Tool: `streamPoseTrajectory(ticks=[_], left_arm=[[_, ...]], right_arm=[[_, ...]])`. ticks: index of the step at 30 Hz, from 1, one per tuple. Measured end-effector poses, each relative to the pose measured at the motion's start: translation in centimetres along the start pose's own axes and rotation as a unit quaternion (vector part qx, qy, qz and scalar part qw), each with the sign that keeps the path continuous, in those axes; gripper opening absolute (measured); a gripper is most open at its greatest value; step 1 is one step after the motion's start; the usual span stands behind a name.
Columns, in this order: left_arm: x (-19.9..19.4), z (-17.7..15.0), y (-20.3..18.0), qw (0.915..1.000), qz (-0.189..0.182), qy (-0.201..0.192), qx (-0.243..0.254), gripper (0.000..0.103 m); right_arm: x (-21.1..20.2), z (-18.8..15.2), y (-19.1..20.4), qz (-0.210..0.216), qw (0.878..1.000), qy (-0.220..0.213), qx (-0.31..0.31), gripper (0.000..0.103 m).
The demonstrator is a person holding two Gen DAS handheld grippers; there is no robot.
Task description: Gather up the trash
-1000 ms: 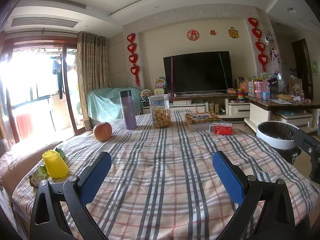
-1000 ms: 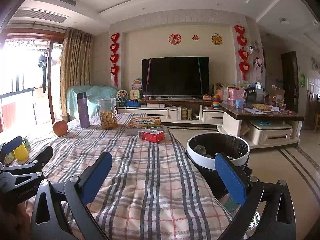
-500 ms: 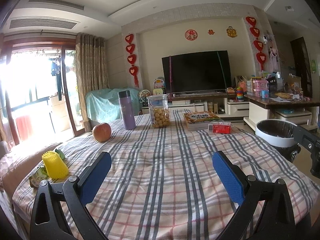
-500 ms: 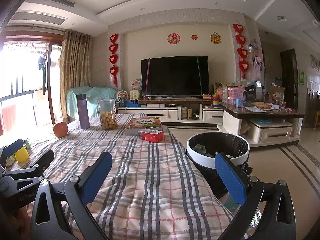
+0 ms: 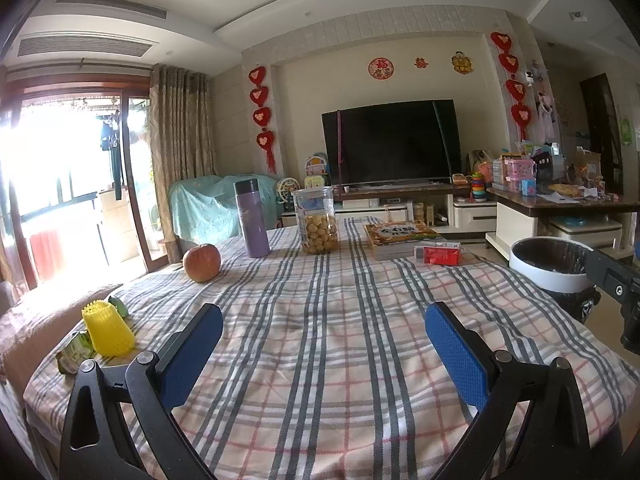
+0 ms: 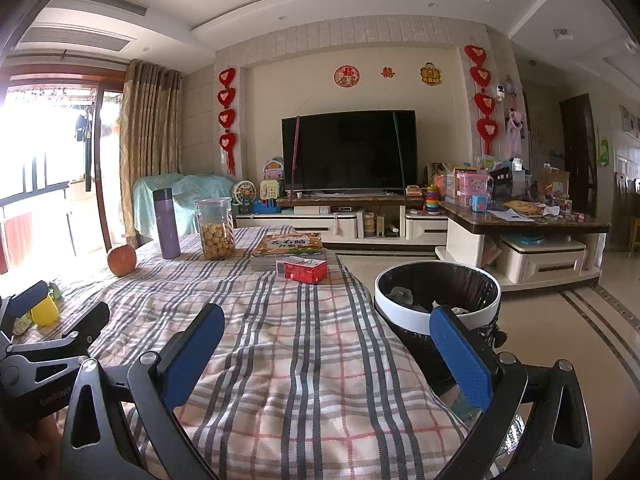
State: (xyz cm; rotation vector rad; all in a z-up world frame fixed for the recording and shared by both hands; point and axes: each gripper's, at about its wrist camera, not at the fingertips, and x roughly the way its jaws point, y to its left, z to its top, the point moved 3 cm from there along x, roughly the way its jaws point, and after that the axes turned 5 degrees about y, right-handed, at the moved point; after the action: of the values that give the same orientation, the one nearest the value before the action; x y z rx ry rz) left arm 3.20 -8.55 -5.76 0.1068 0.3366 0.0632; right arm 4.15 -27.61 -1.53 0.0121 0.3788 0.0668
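left wrist: low over the plaid surface (image 5: pixel 320 320), near edge, facing the tv (image 5: pixel 392 142) | right wrist: further right, same heading, beside the bin (image 6: pixel 436 300) | shared: surface, tv wall, bin

In the left wrist view, the green wrapper (image 5: pixel 74 354) left of the left finger is partly hidden behind the yellow mesh cup (image 5: pixel 107 329), and its print is too small to read. The trash bin (image 5: pixel 549 267) beyond the right finger is partly covered by the other gripper's black frame, itself cut by the picture's right edge. In the right wrist view, the right finger hides the bin's near rim (image 6: pixel 404 312), and the crumpled scraps (image 6: pixel 402 295) inside cannot be identified. The book cover's lettering (image 6: pixel 290 245) ahead is blurred.
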Motion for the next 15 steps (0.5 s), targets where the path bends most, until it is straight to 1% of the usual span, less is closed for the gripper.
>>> streamPoseTrajectory(ticks=[15], left_arm=[[0.06, 0.02, 0.07, 1.0, 0.0, 0.001, -0.001, 0.103]], right_arm=[[0.1, 0.02, 0.12, 0.001, 1.0, 0.001, -0.003, 0.103]])
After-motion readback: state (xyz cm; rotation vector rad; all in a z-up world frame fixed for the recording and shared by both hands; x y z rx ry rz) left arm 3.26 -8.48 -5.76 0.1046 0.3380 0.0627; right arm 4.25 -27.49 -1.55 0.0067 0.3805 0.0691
